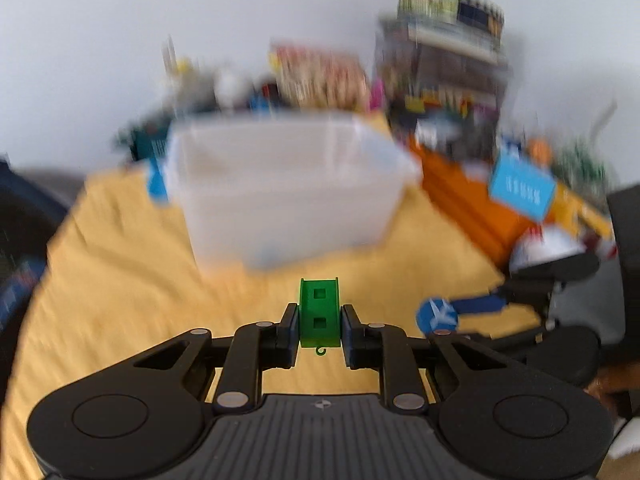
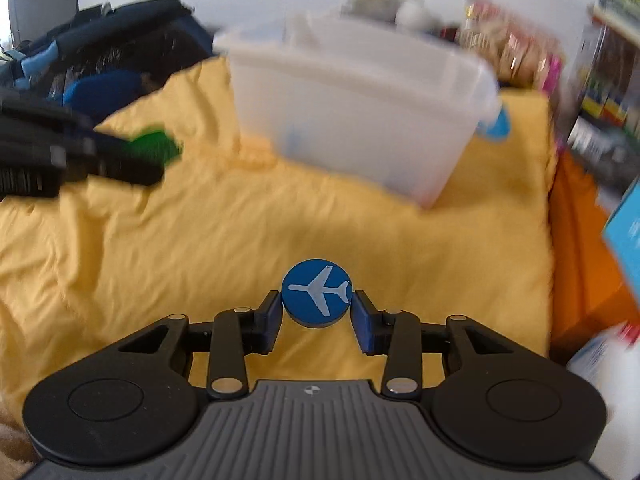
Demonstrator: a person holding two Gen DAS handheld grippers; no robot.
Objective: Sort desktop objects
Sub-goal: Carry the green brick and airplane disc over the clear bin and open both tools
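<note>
My left gripper (image 1: 320, 316) is shut on a green plastic block (image 1: 320, 312) with two square holes, held above the yellow cloth (image 1: 120, 264). My right gripper (image 2: 317, 304) is shut on a blue round disc with a white airplane (image 2: 316, 294). A translucent white bin (image 1: 288, 184) stands ahead on the cloth; it also shows in the right wrist view (image 2: 360, 108). The right gripper with its disc (image 1: 437, 315) shows at the right of the left wrist view. The left gripper with the green block (image 2: 154, 146) shows at the left of the right wrist view.
An orange box (image 1: 472, 200) and a light blue carton (image 1: 520, 192) lie right of the bin. Blurred packages and shelves (image 1: 444, 64) stand behind. A dark bag (image 2: 100, 60) sits at the cloth's left. A blue disc (image 2: 496, 124) lies beside the bin.
</note>
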